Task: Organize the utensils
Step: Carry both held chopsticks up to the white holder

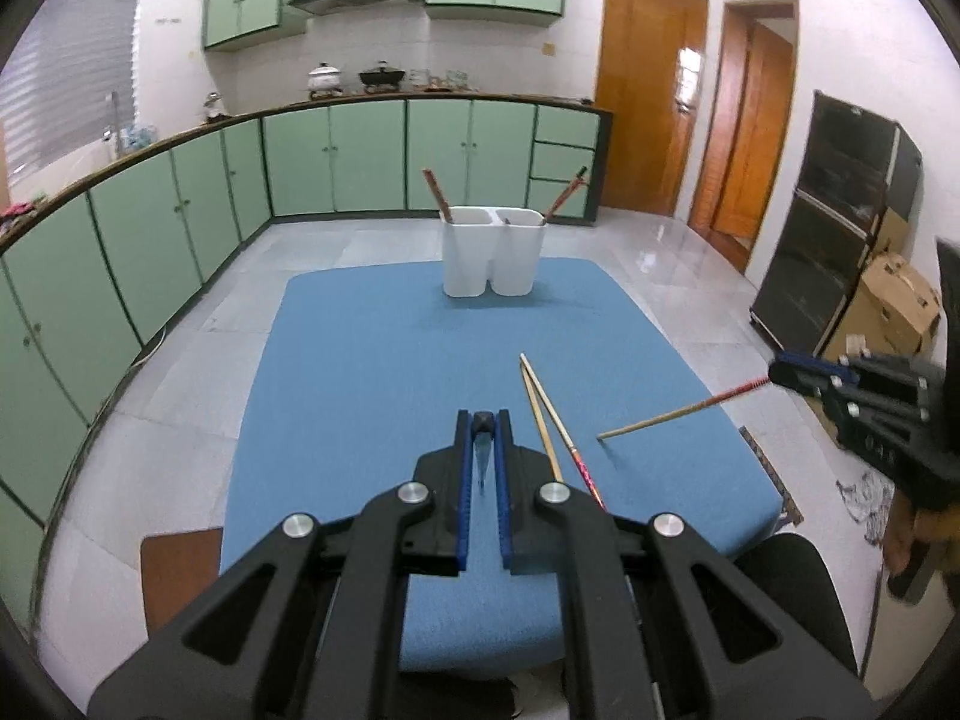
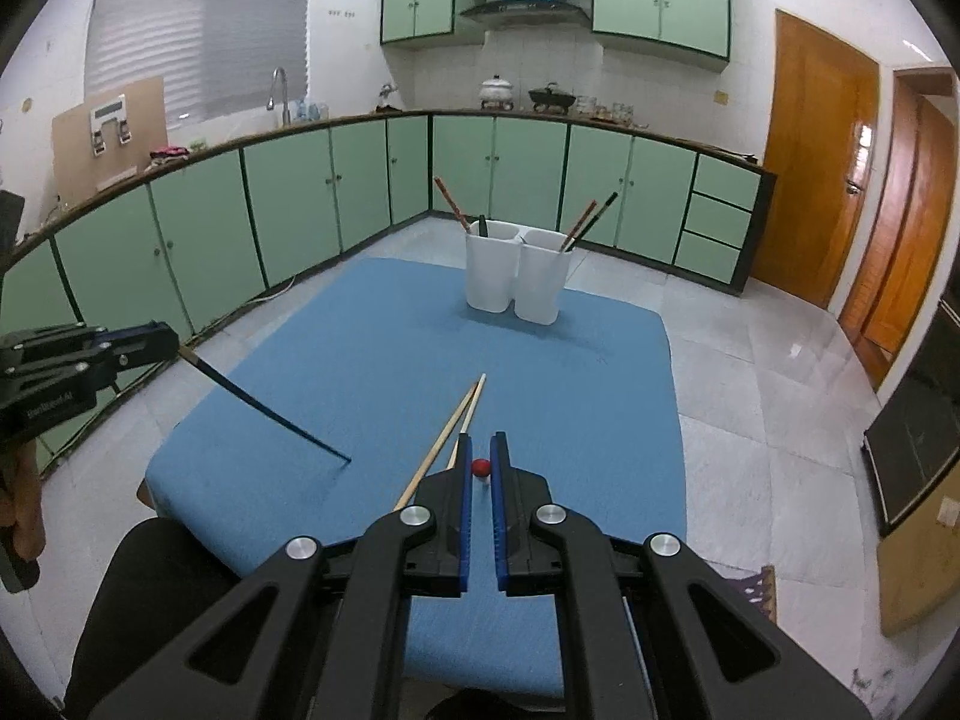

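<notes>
My left gripper (image 1: 483, 417) is shut on a dark chopstick (image 2: 264, 408), seen end-on between its pads in the left wrist view. In the right wrist view that stick slants down from the left gripper (image 2: 171, 333), its tip at the blue cloth (image 2: 372, 348). My right gripper (image 2: 480, 449) is shut on a pale wooden chopstick (image 1: 672, 416) with a red patterned end, its tip low at the cloth. Two more chopsticks (image 1: 543, 402) (image 2: 456, 426) lie together on the cloth between the grippers. A white two-compartment holder (image 1: 493, 252) (image 2: 516, 276) stands at the far edge with chopsticks leaning in both sides.
The blue cloth (image 1: 372, 360) covers a small table on a tiled floor. Green cabinets (image 1: 180, 228) line the left and back. A black cabinet (image 1: 834, 228) and a cardboard box (image 1: 894, 306) stand to the right. A brown board (image 1: 180, 576) sits near the table's left corner.
</notes>
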